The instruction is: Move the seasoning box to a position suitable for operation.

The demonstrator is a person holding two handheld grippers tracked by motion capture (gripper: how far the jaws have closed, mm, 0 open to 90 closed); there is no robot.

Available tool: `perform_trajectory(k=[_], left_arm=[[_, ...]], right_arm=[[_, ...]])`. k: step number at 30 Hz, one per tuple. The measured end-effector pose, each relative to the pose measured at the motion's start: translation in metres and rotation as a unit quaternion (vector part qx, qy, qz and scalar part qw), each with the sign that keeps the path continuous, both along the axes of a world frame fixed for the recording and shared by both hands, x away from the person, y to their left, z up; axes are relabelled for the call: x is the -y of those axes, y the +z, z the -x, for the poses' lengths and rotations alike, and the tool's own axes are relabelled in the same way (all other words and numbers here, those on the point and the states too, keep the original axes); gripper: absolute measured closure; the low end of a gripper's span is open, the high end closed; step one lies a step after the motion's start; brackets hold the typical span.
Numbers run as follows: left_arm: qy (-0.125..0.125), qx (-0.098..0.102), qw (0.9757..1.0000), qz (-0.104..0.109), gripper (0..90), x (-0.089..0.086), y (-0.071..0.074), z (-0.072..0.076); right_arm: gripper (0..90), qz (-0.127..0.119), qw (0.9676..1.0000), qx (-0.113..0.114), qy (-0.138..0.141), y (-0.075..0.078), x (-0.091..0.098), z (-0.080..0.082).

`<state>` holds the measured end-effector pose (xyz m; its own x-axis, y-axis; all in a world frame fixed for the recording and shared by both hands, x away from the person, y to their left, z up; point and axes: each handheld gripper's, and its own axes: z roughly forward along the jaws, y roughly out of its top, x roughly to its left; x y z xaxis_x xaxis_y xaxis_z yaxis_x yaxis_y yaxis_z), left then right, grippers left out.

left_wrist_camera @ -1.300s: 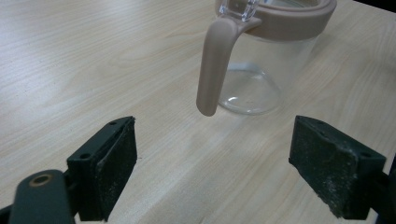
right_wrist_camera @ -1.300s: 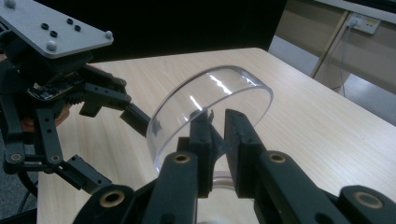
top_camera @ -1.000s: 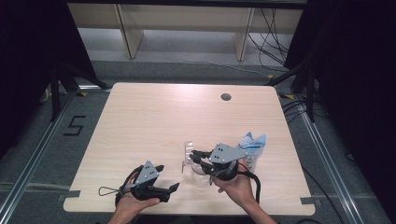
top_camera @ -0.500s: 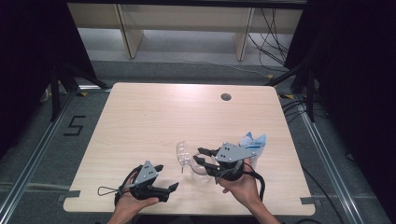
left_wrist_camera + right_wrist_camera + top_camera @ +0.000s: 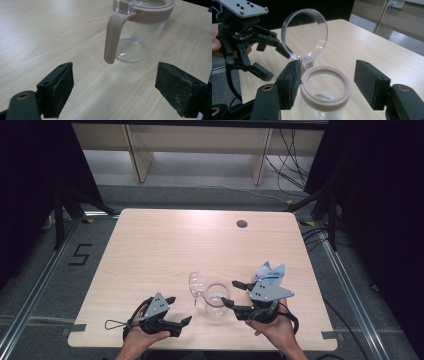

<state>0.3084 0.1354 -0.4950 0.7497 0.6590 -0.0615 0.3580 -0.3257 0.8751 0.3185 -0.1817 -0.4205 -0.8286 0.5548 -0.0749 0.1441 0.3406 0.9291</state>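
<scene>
Surface [image 5: 165, 245]: pale wood, bare but for a clear jar near its front edge and a blue-and-white packet [image 5: 271, 272] just beyond the right hand; same lie as a second ago.

Jar [image 5: 216, 299]: clear glass, pinkish rim and handle, upright on the surface; a little farther left and nearer the front than a second ago, now standing free.

Lid [image 5: 304, 34]: clear round flap, hinged at the rim, swung fully open and standing up behind the mouth; pointing away to the left in the high view.

Right hand-held gripper [image 5: 239, 296]: jaws spread, having just been opening; jar between them in the right gripper view, left pad close to the rim, right pad well clear, neither pad pressing.

Left hand-held gripper [image 5: 180, 311]: jaws spread wide, nothing between them; resting low at the front edge, unmoved over the second.

Meaning of the change: likely a release after setting the jar down with the lid open; jar now unsupported, so any further work on it calls for a fresh grip.

Jar relative to right hand-held gripper: directly ahead, mouth level with the pads, inside the span of the jaws.

Jar relative to left hand-held gripper: ahead and near, handle [image 5: 113, 37] turned toward it, hanging free above the surface, apart from both pads.
</scene>
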Motion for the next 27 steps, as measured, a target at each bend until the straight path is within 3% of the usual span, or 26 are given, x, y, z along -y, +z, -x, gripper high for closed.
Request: perform_trajectory(k=[4,5,8,13,14,15,16,18,19,20,22,25,27], left_arm=[[-0.001,0.003,1.0000,0.000,14.9,0.000,0.001,0.000],[-0.005,0.006,1.0000,-0.004,14.8,-0.001,0.001,-0.001],[-0.002,0.000,1.0000,0.001,14.7,0.000,0.000,0.000],[-0.001,-0.002,1.0000,-0.001,14.7,0.002,0.000,0.000],[-0.003,-0.001,1.0000,-0.003,14.7,0.002,-0.001,-0.001],[-0.004,-0.001,1.0000,-0.003,14.7,0.002,-0.001,-0.001],[-0.003,-0.002,1.0000,-0.003,14.7,0.002,-0.001,0.000],[-0.003,-0.001,1.0000,-0.003,14.7,0.002,0.000,0.000],[-0.005,0.003,1.0000,-0.004,14.7,0.002,0.000,-0.001],[-0.005,0.003,1.0000,-0.004,14.7,0.002,0.000,-0.001],[-0.002,0.001,1.0000,-0.004,14.7,0.002,0.000,0.000],[-0.001,-0.002,1.0000,-0.001,14.8,0.002,0.000,0.000],[-0.002,0.000,1.0000,0.000,14.8,0.002,-0.001,0.000]], right_arm=[[36.7,-0.004,1.0000,-0.001,-0.007,-0.002,0.010,0.005],[36.7,-0.010,0.9998,-0.012,-0.016,-0.003,0.016,0.009],[36.8,-0.014,0.9999,-0.004,-0.008,-0.005,0.022,0.010],[35.7,-0.025,0.9988,-0.015,-0.040,-0.006,0.041,0.021],[35.5,-0.025,0.9987,-0.006,-0.043,-0.007,0.044,0.022],[35.5,-0.034,0.9984,-0.019,-0.041,-0.007,0.046,0.024],[35.5,-0.031,0.9979,-0.002,-0.056,-0.007,0.049,0.024],[35.7,-0.038,0.9970,-0.020,-0.064,-0.007,0.054,0.027],[35.7,-0.032,0.9968,-0.012,-0.072,-0.007,0.059,0.027],[35.7,-0.044,0.9956,-0.022,-0.080,-0.007,0.061,0.028],[35.7,-0.036,0.9956,-0.017,-0.085,-0.007,0.066,0.027],[35.8,-0.053,0.9918,-0.024,-0.114,-0.009,0.078,0.031],[35.8,-0.050,0.9924,-0.019,-0.111,-0.010,0.085,0.030]])
